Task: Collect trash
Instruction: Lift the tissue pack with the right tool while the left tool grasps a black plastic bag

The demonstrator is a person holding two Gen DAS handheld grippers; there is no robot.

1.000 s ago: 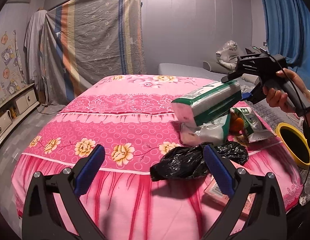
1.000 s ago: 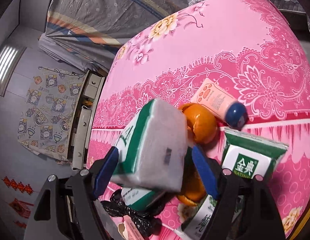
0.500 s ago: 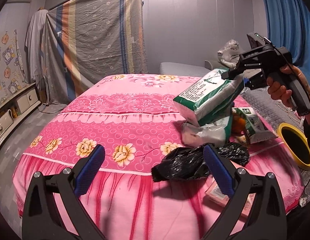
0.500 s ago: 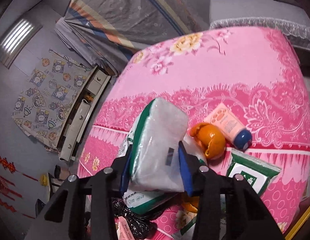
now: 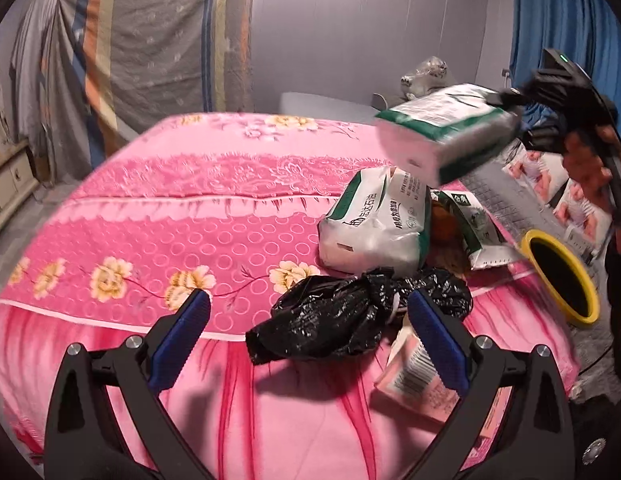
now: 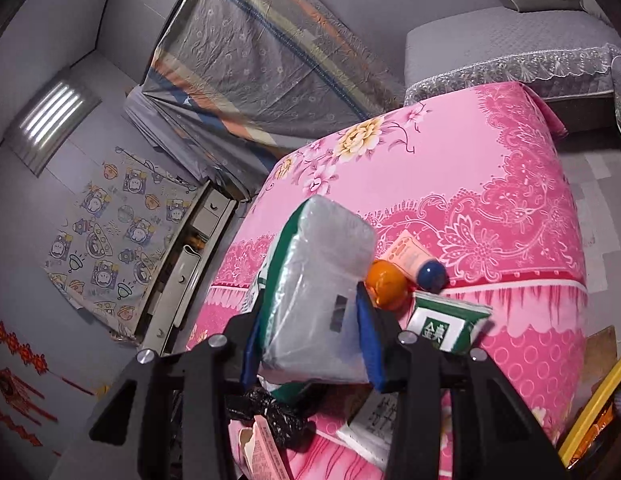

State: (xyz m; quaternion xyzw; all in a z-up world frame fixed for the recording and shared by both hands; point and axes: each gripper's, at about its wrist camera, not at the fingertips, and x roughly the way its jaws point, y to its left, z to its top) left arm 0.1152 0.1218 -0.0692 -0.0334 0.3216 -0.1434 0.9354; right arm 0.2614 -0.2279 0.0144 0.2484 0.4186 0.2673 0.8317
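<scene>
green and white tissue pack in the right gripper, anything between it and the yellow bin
Nothing visible. The green and white plastic tissue pack is clamped in the right gripper, lifted above the pile. Open air separates it from the yellow-rimmed bin beside the bed.

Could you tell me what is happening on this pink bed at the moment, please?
A person is clearing rubbish off the pink floral bedspread with two handheld grippers. The right gripper is clamped on a green-and-white plastic tissue pack, held in the air above the pile. The left gripper hangs open near a crumpled black plastic bag. A second tissue pack, an orange and a yellow-rimmed bin lie nearby.
</scene>
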